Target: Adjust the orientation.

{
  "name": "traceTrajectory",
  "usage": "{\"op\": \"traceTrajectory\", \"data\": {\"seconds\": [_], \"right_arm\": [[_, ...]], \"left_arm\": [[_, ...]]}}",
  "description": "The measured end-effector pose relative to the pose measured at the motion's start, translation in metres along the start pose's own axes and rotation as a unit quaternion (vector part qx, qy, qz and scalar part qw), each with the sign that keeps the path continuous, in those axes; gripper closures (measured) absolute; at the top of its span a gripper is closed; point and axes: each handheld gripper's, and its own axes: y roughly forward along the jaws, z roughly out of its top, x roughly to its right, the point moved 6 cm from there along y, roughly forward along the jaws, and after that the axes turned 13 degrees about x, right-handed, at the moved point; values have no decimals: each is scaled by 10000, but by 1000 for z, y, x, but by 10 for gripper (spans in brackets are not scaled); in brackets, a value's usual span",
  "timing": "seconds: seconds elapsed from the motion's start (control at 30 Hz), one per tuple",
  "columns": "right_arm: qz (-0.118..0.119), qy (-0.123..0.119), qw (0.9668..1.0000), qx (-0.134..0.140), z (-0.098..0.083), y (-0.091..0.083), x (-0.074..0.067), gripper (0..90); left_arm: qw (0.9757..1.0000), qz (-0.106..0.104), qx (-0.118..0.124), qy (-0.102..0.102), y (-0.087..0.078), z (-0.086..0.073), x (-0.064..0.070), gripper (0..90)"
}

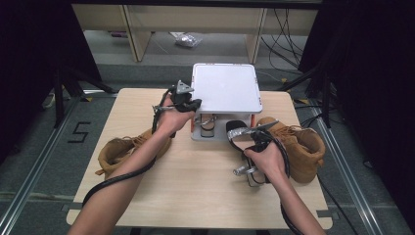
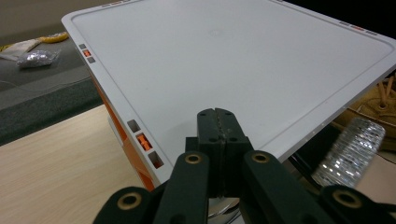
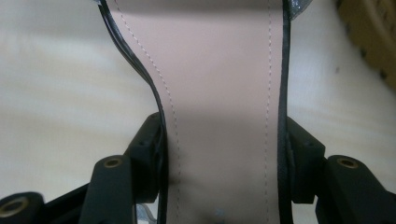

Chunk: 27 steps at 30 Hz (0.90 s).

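Right hand-held gripper (image 1: 244,133): clamped across the sides of a black sandal (image 3: 219,107), low over the counter (image 1: 195,186) before the white rack (image 1: 225,88).
Left hand-held gripper (image 2: 218,122): clenched empty, over the rack's top.
Doing it well: keep sandal level, slide straight under the top.
Obstacles: tan boot (image 1: 298,147) just beside; second boot (image 1: 122,152) left.

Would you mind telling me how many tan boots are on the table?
2. One boot lies at the table's left edge, beside the left forearm; the other boot stands at the right edge, behind the right hand. More could be hidden under the white rack.
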Motion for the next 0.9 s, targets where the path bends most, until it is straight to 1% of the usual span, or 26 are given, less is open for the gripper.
{"op": "traceTrajectory", "data": {"seconds": [0.03,0.07,0.1,0.13,0.17,0.2,0.23,0.27,0.3,0.33,0.37,0.4,0.53,0.57,0.6,0.63,0.67,0.7,0.73,0.77,0.8,0.83,0.87,0.9], "right_arm": [[-136,811,9960,-338,0,-4,-13,439],[-206,932,9947,-383,3,-2,-15,439],[-247,1030,9937,-355,6,2,-17,439],[-243,1004,9941,-343,8,5,-17,439],[-321,1091,9931,-289,10,10,-20,439],[-299,1119,9926,-370,12,13,-21,439],[-348,1168,9921,-295,13,18,-23,439],[-353,1206,9913,-386,14,21,-25,439],[-402,1056,9931,-317,14,28,-24,439],[-420,1019,9934,-305,14,31,-23,439],[-454,1224,9906,-413,13,33,-26,439],[-587,1222,9898,-442,13,36,-26,438],[-727,1205,9890,-457,12,43,-25,438],[-699,1227,9891,-407,11,44,-25,438],[-671,1211,9895,-412,11,44,-25,438],[-692,1322,9878,-453,12,44,-26,437],[-820,1445,9849,-494,12,45,-27,437],[-851,1611,9817,-546,12,45,-29,437],[-854,1595,9825,-452,13,47,-29,436],[-799,1346,9868,-414,13,48,-25,436],[-765,1312,9876,-408,12,49,-25,435],[-839,1579,9831,-398,12,51,-29,434],[-820,1479,9847,-412,12,50,-28,434],[-747,1316,9877,-386,12,50,-26,433]], "left_arm": [[10000,-6,-43,54,-1,0,-1,898],[10000,-8,-39,61,-1,0,-1,897],[10000,-13,-37,62,-1,-1,-1,898],[10000,-14,-36,56,-1,0,-1,898],[10000,-3,-48,60,-1,0,-1,898],[10000,-7,-49,61,-1,0,-1,898],[10000,-12,-42,55,-1,0,-1,898],[10000,-11,-49,61,-1,0,-1,898],[10000,-16,-39,51,-1,0,-1,898],[10000,-1,-52,60,-1,0,-1,898],[10000,-6,-41,54,-1,0,-1,898],[10000,-15,-37,55,-1,0,-1,898],[10000,-21,-43,62,-1,0,-1,898],[10000,-21,-33,46,-1,0,-1,898],[10000,-20,-34,51,-1,0,-1,898],[10000,-18,-46,57,-1,0,-1,898],[10000,-9,-50,66,-1,0,-1,898],[10000,-4,-53,74,-1,0,0,898],[9999,9,-62,79,-1,0,0,898],[10000,13,-55,73,-1,0,0,898],[10000,14,-55,78,-1,0,0,898],[10000,8,-55,72,-1,0,0,898],[10000,-6,-45,60,-1,0,-1,898],[10000,-7,-57,67,-1,0,-1,898]]}}
